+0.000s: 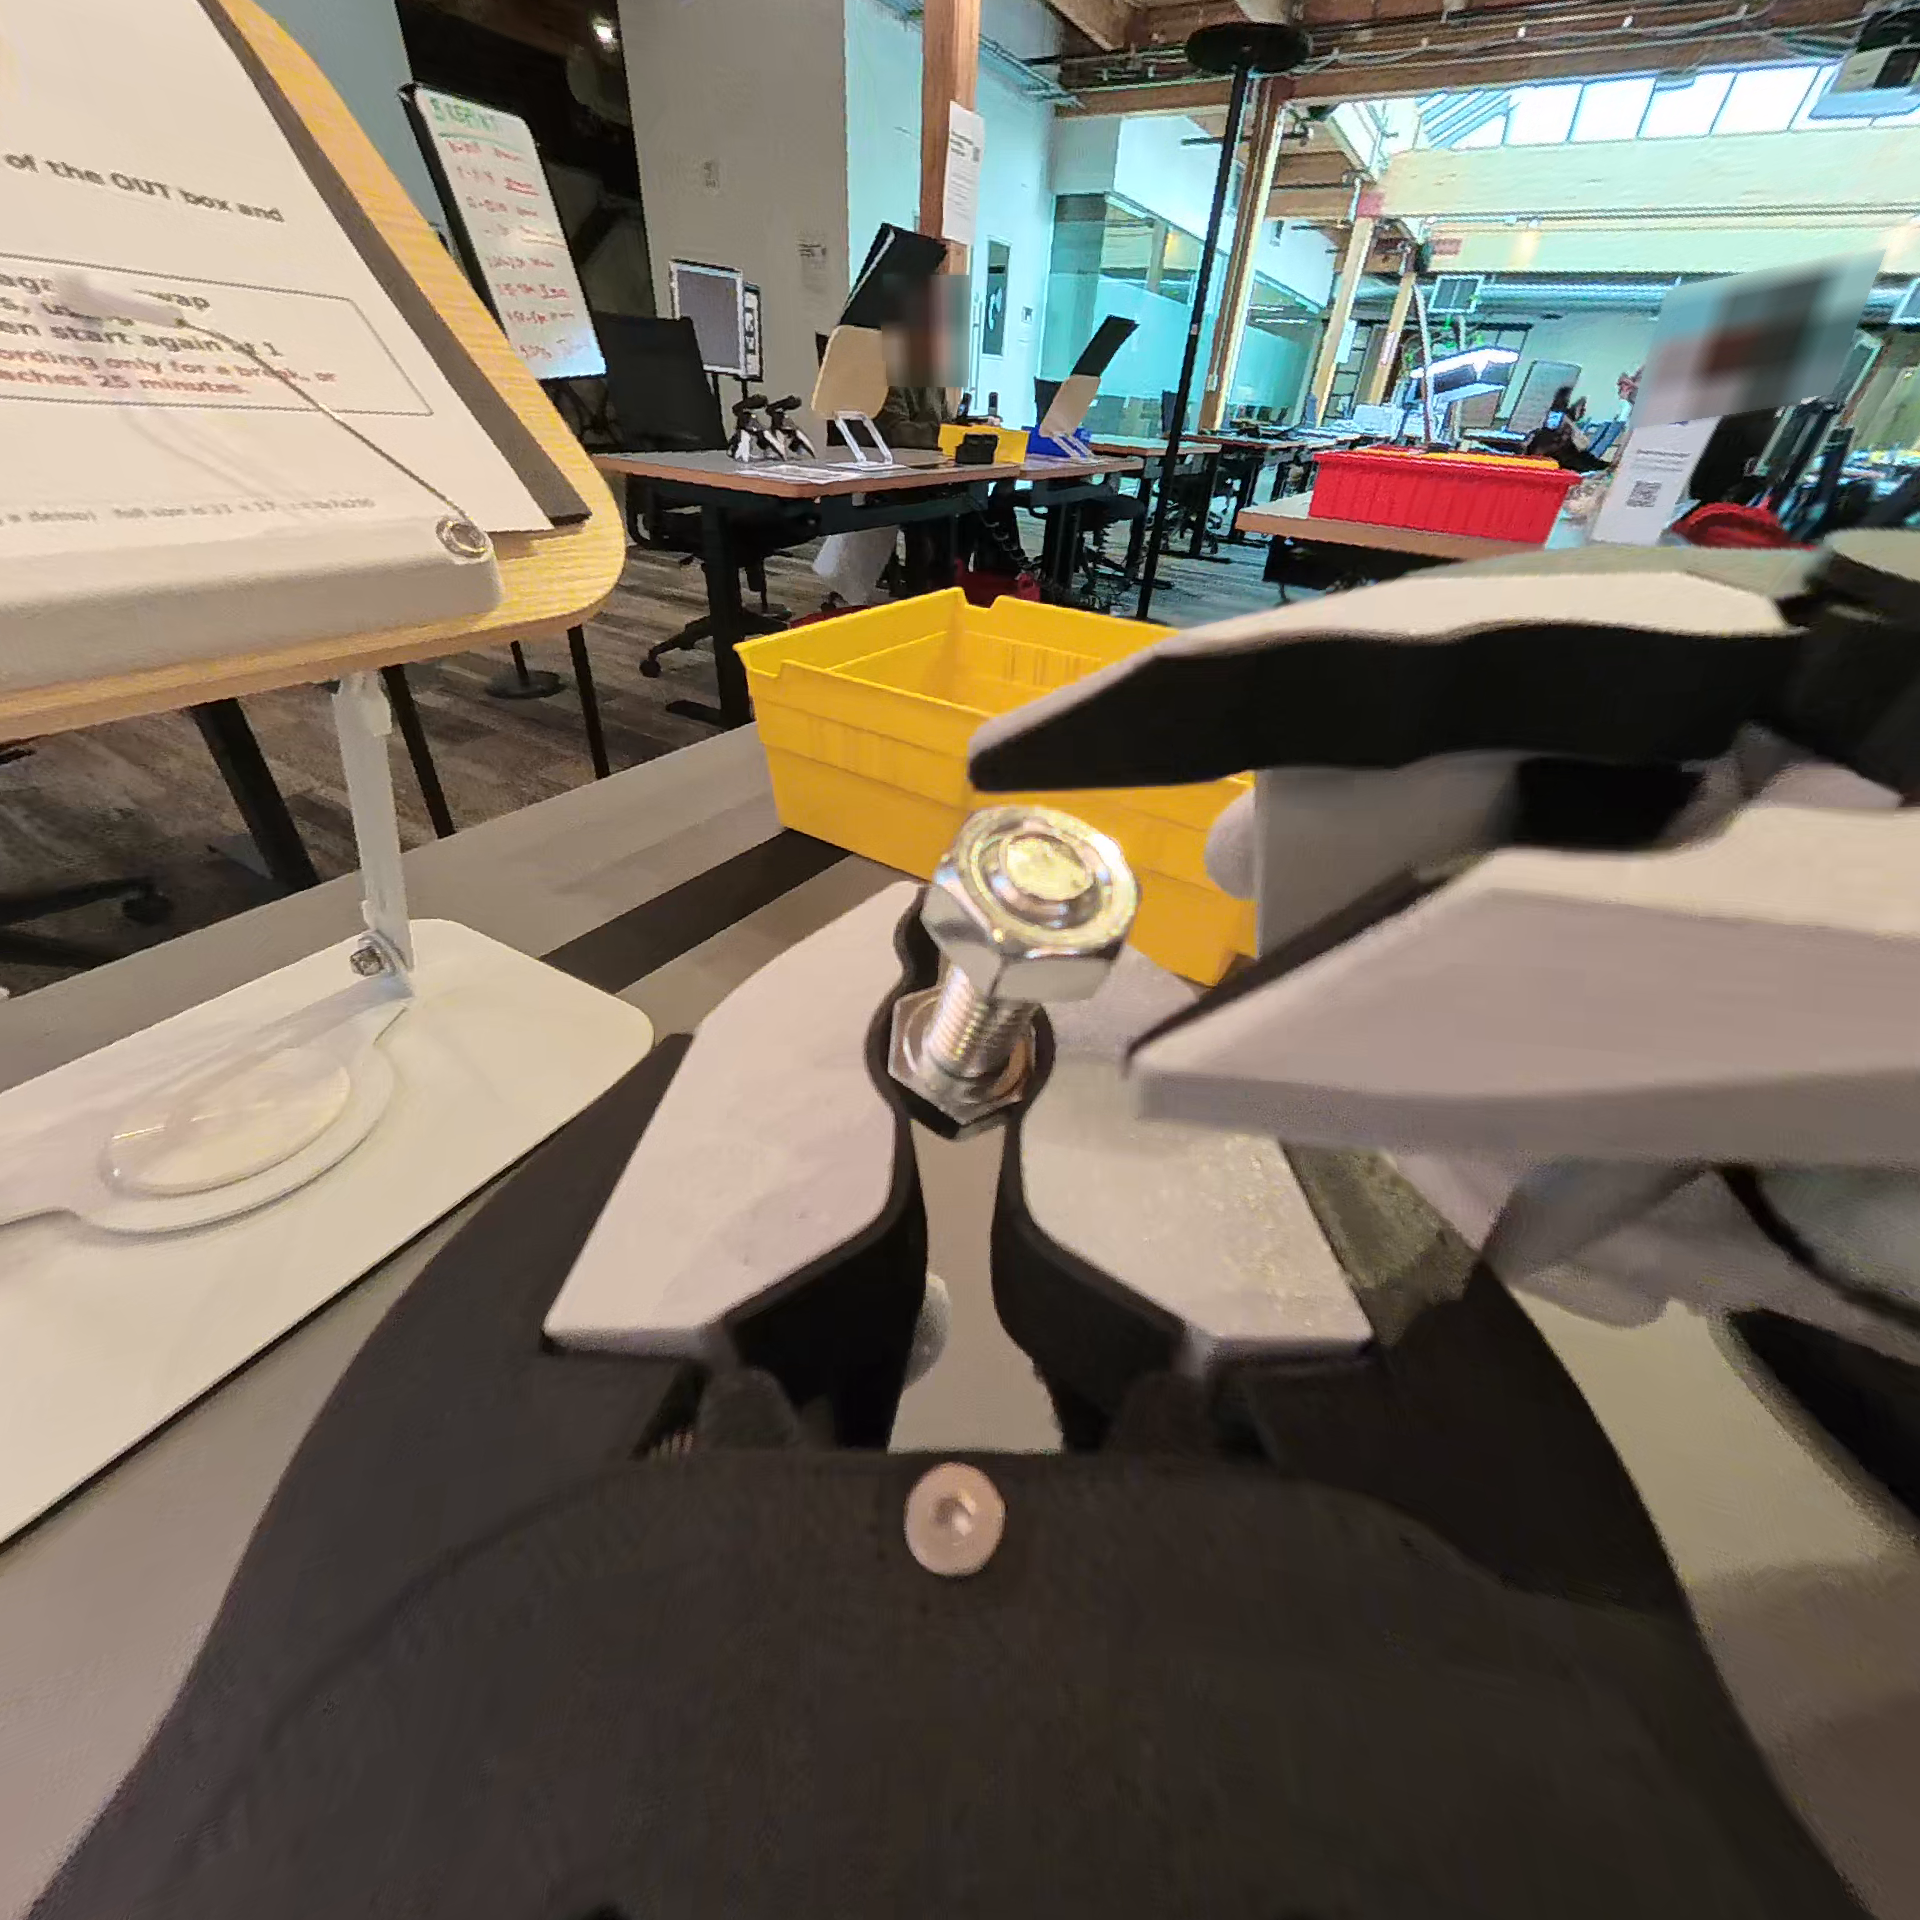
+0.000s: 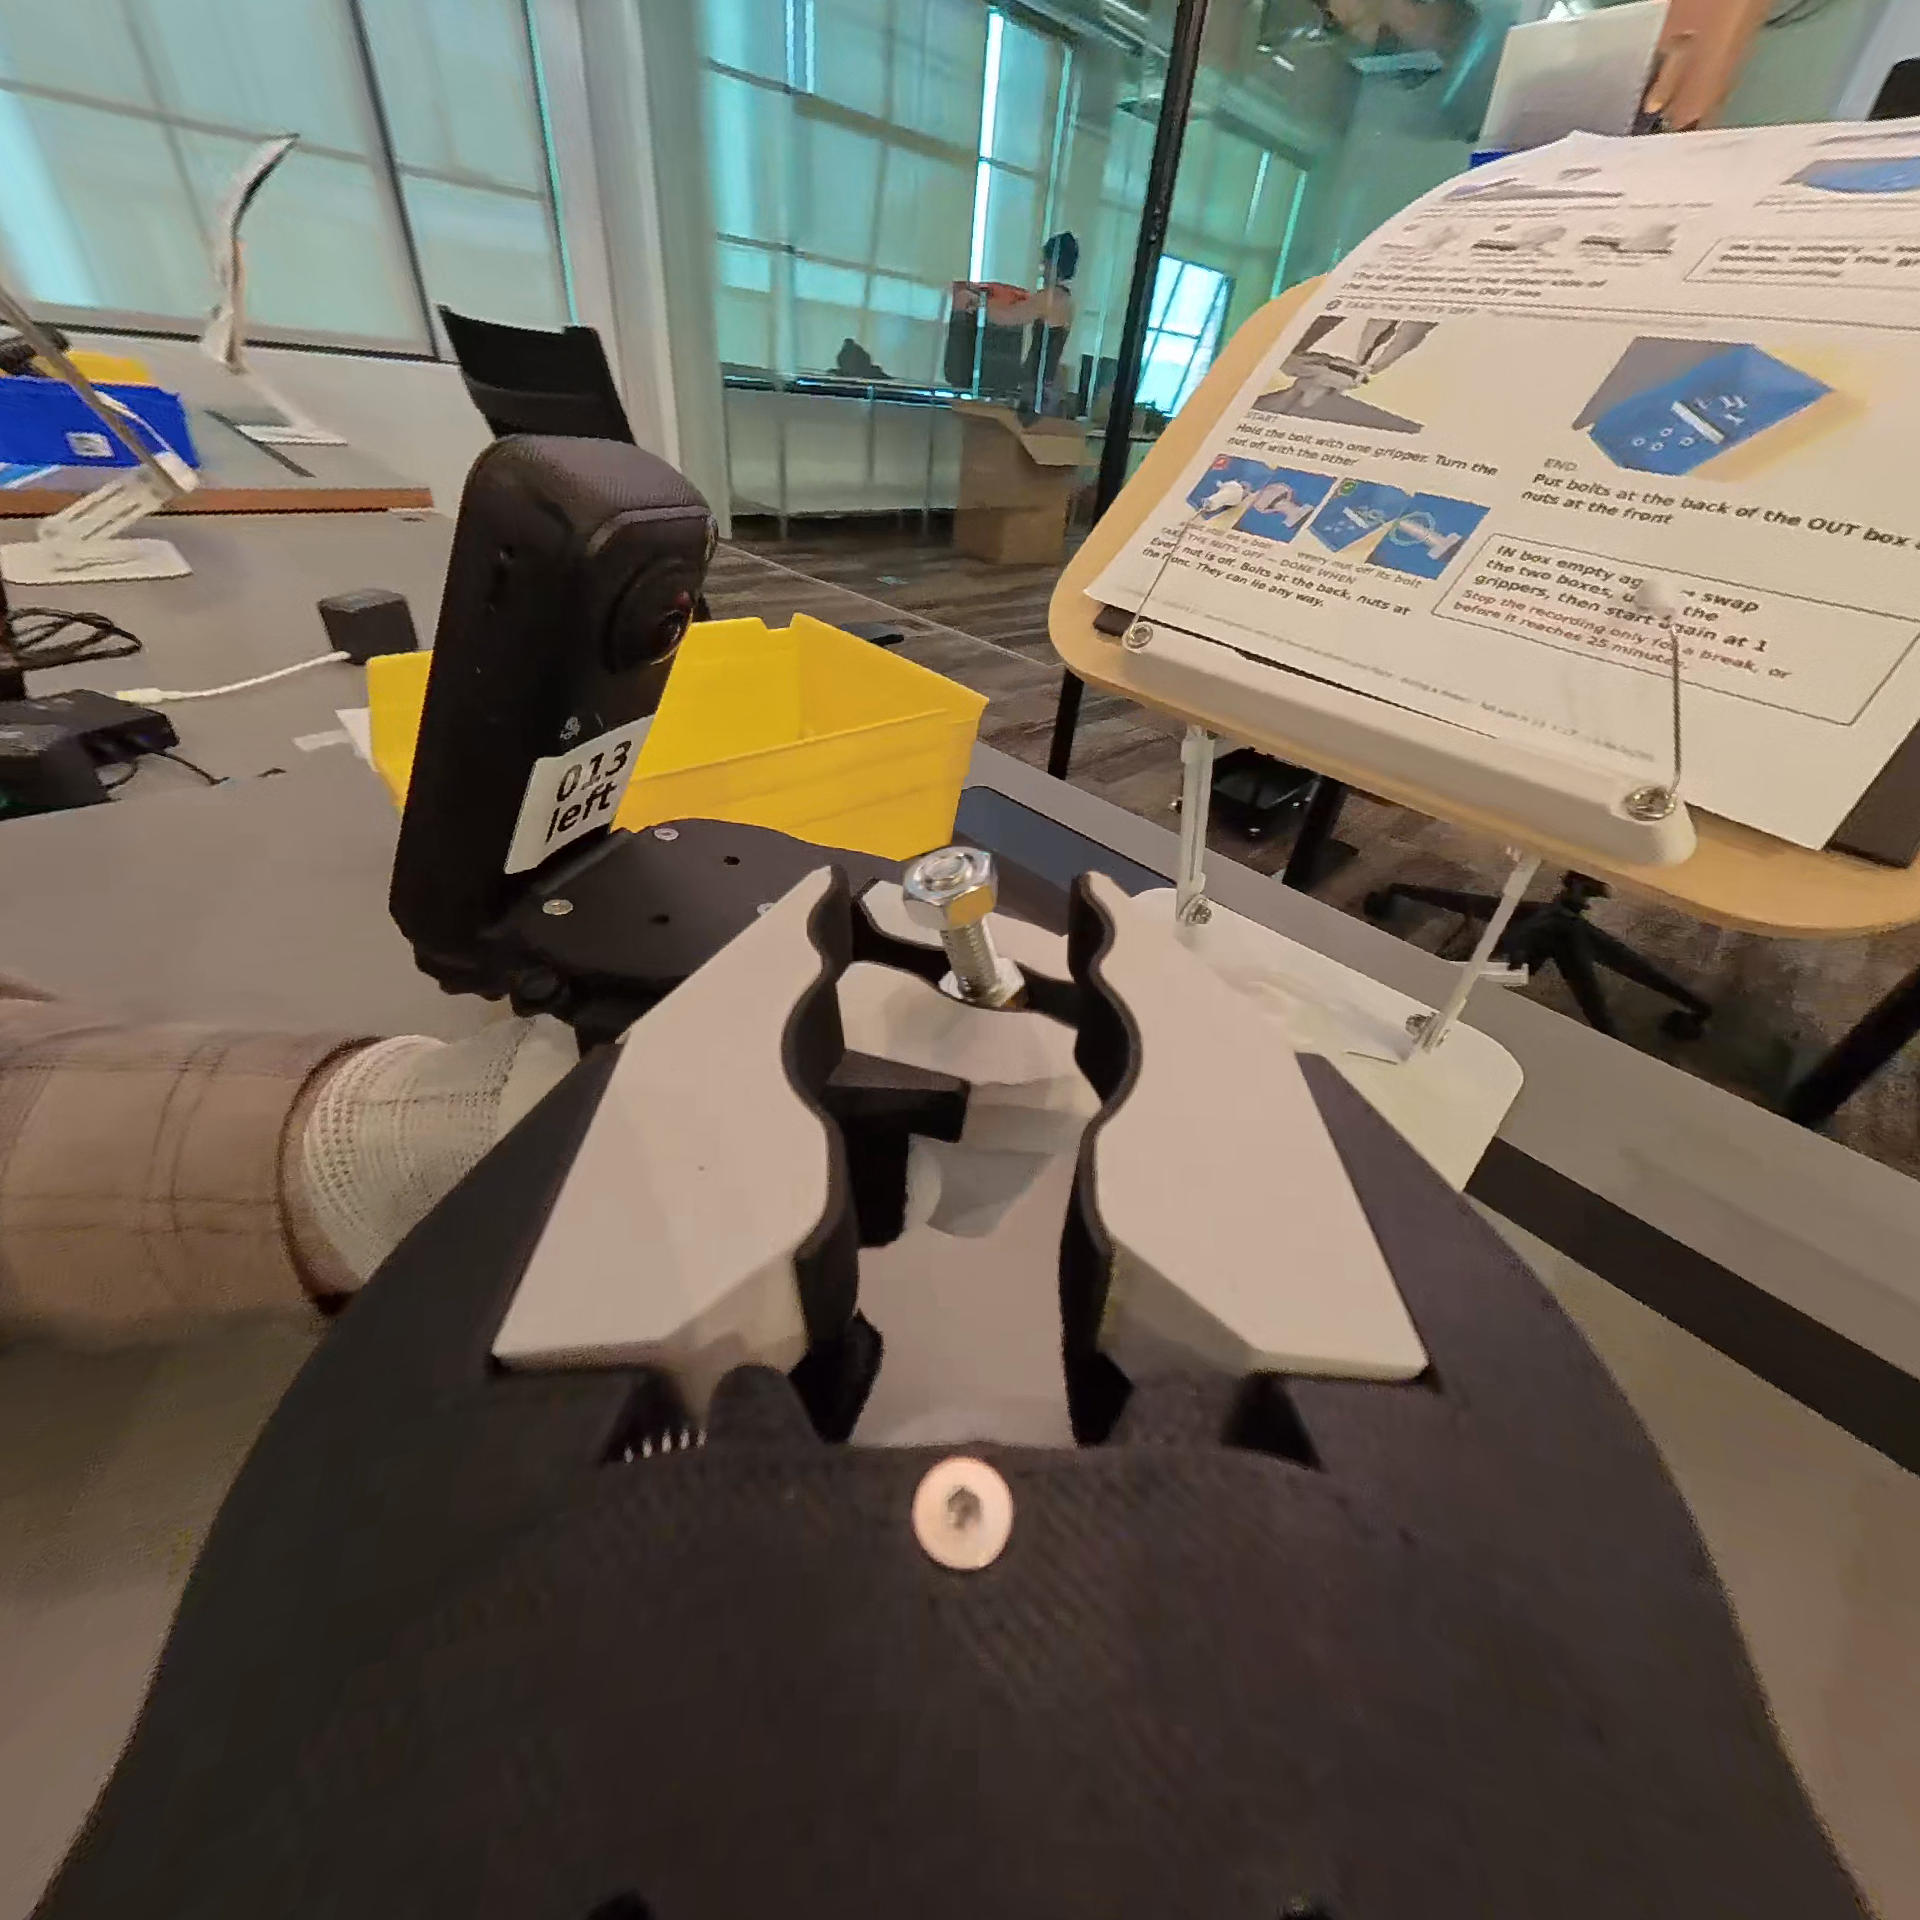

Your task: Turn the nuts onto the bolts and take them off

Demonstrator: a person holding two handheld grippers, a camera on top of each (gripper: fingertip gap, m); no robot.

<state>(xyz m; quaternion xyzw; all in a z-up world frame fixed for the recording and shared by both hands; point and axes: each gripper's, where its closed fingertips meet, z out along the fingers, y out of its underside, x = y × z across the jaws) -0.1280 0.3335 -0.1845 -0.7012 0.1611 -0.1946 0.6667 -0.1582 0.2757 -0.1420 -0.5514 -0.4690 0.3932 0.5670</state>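
Near the yellow bin (image 1: 883,727), left gripper (image 1: 961,1039) clamps the nut (image 1: 951,1091) on a bolt (image 1: 1023,914); right gripper (image 2: 961,935) spread wide beside its head.

The bolt (image 1: 1023,940) stands tilted between the tips of the left gripper (image 1: 961,1023), its head uppermost and a nut (image 1: 961,1086) low on its shaft at the jaws. The right gripper (image 1: 1049,914) reaches in from the right, one jaw above the bolt head and one beside the shaft. Behind them a bin (image 1: 883,717) sits on the surface (image 1: 582,862), and a document stand (image 1: 312,1060) lies to the left.
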